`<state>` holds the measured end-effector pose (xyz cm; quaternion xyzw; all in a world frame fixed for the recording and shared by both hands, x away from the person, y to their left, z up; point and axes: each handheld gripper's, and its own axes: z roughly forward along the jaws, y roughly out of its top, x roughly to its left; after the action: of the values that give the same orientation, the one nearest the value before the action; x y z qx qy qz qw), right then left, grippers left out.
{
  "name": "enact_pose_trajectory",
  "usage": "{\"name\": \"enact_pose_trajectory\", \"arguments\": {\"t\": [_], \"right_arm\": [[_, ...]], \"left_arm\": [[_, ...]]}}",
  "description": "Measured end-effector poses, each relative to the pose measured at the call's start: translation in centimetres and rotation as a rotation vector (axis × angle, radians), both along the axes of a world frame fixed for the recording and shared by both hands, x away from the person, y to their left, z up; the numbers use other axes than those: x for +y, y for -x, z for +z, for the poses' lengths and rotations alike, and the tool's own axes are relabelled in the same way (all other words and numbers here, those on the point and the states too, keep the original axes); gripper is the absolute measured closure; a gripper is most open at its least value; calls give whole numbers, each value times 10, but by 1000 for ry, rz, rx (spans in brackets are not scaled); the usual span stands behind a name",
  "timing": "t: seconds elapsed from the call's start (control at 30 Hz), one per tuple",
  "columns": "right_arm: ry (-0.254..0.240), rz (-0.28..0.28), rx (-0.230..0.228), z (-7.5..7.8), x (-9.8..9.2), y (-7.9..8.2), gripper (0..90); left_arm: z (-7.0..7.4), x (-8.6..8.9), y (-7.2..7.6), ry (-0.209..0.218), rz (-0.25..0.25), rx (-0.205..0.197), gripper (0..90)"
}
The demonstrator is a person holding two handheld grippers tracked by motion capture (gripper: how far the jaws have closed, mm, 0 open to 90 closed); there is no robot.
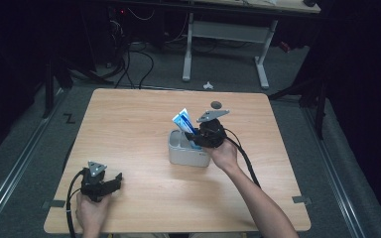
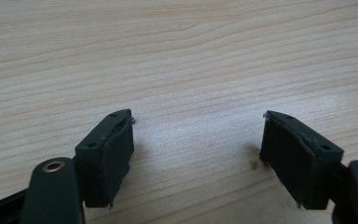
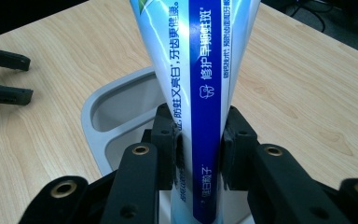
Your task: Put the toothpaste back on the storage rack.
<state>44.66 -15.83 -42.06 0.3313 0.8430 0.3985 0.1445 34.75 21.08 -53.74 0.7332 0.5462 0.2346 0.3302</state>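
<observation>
Two grippers are at work on one wooden table (image 1: pixel 129 129). In the high view, the right gripper (image 1: pixel 198 136) sits just right of centre frame, over a grey holder (image 1: pixel 186 156), with a blue-and-white toothpaste tube (image 1: pixel 184 120) slanting up and to the left out of it. The left gripper (image 1: pixel 110 184) rests at the lower left, well apart from both.

In the left gripper view, its jaws stand wide apart over bare wood, with nothing between them.

In the right gripper view, the toothpaste tube (image 3: pixel 200 70) runs up the middle of the frame and the right gripper (image 3: pixel 199 149) clamps it low on its body, a pad pressed on either side. The grey holder (image 3: pixel 93 116) lies behind at centre left; the left gripper (image 3: pixel 7 77) shows at the far left edge.

Judging by its glossy skin, the tube will be light, soft and somewhat slippery; it will dent under pressure. The firmer lower body, where the pads sit, looks the better place to hold than the flat crimped end.
</observation>
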Motion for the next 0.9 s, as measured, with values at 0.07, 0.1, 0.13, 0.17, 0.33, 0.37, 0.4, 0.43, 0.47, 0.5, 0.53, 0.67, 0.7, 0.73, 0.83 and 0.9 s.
{"name": "enact_pose_trajectory", "arguments": {"t": [0.07, 0.1, 0.13, 0.17, 0.33, 0.37, 0.4, 0.43, 0.47, 0.5, 0.53, 0.67, 0.7, 0.73, 0.83, 0.9], "right_arm": [[0, 3, -3, 0, 1, 0, 708], [1, 3, -3, 0, 1, 0, 708], [1, 3, -2, 0, 1, 0, 707], [0, 2, -1, -1, 2, 0, 705], [8, 3, 2, -2, 3, -1, 696], [9, -2, 0, -3, 3, -1, 693], [5, -5, -6, -2, 3, -1, 680], [-6, -11, -4, -1, 2, -1, 676], [-13, -8, -4, 0, 0, -1, 674], [-11, -7, -5, 0, -1, -1, 673], [-7, -8, -8, 1, -1, 0, 672], [-36, -9, -23, 4, -6, 2, 607], [-46, -12, -22, 6, -7, 2, 598], [-57, -12, -22, 7, -9, 2, 583], [-78, -17, -21, 11, -12, 4, 551], [-86, -21, -19, 13, -15, 5, 546]], "left_arm": [[0, 0, 0, 0, 0, 0, 260], [0, 0, 0, 0, 0, 0, 260], [0, 0, 0, 0, 0, 0, 260], [0, 0, 0, 0, 0, 0, 260], [0, 0, 0, 1, 0, -1, 260], [0, 0, 0, 1, 0, 0, 260], [0, 0, 0, 1, 0, -1, 260], [0, 0, 0, 1, 0, 0, 260], [0, 0, 0, 1, 0, 0, 259], [0, 0, 0, 1, 0, 0, 259], [0, 0, 0, 1, 0, -1, 260], [0, 0, 0, 1, 0, 0, 259], [0, 0, 0, 1, 0, 0, 259], [0, 0, 0, 1, 0, -1, 259], [0, 0, 0, 1, 0, -1, 260], [0, 0, 0, 1, 0, 0, 259]]}}
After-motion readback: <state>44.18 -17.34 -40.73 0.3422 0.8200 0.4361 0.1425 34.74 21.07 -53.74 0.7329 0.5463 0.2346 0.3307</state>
